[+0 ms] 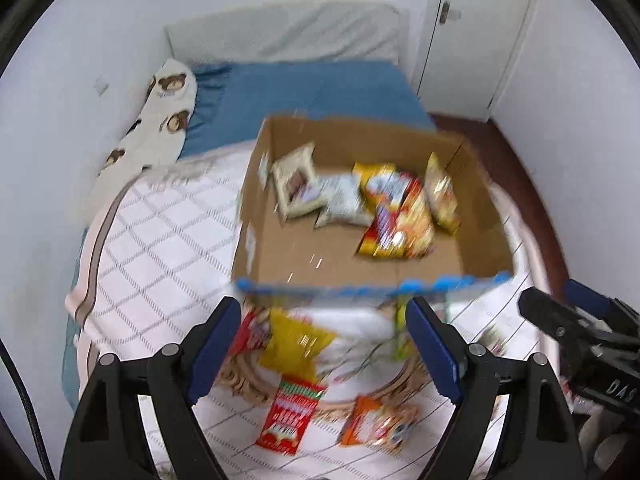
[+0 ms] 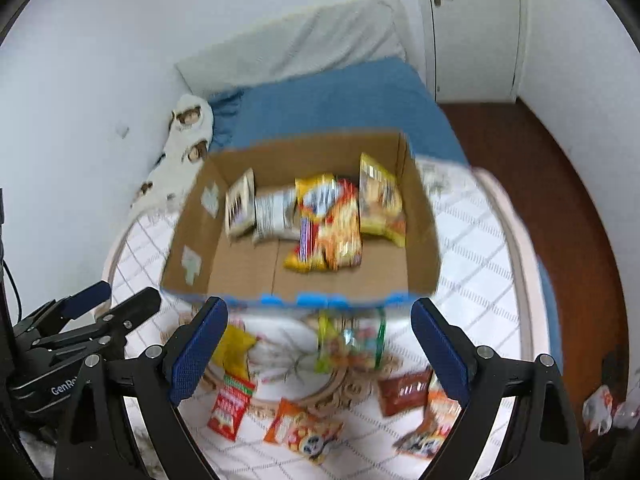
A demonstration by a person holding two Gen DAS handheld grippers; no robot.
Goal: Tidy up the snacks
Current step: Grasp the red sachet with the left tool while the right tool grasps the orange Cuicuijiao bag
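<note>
Currently both the left gripper (image 1: 324, 344) and right gripper (image 2: 320, 344) are hovering released, the green packet (image 2: 350, 340) lying just beyond the right one, nearer it.

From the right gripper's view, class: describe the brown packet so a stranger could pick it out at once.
Start at the cardboard box on the white checked blanket. Come to the loose packets on the blanket in front of it, toward the camera. The brown packet lies at the right of that group, just inside the right gripper: it is the only dark brown one among yellow, red and orange wrappers.
</note>
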